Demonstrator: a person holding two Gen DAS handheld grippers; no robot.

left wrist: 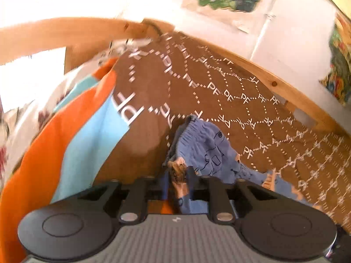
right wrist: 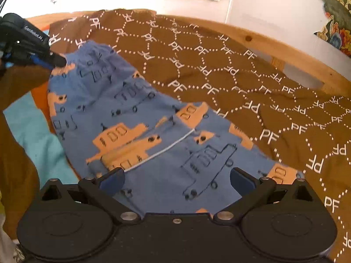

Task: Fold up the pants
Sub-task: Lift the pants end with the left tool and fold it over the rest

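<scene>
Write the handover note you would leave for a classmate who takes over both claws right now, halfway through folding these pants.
Left claw: shut on a bunched edge of the blue pants, at their far end as the right wrist view shows it.
Right claw: open, poised over the near end of the pants, gripping nothing.
Pants: spread lengthwise on the brown PF-print blanket, mostly flat; the white drawstring lies loose on top.
Done: one end gripped. No finished fold shows.
Left: probably grip the near end with the right claw, bring the ends together, then smooth the fold.
</scene>
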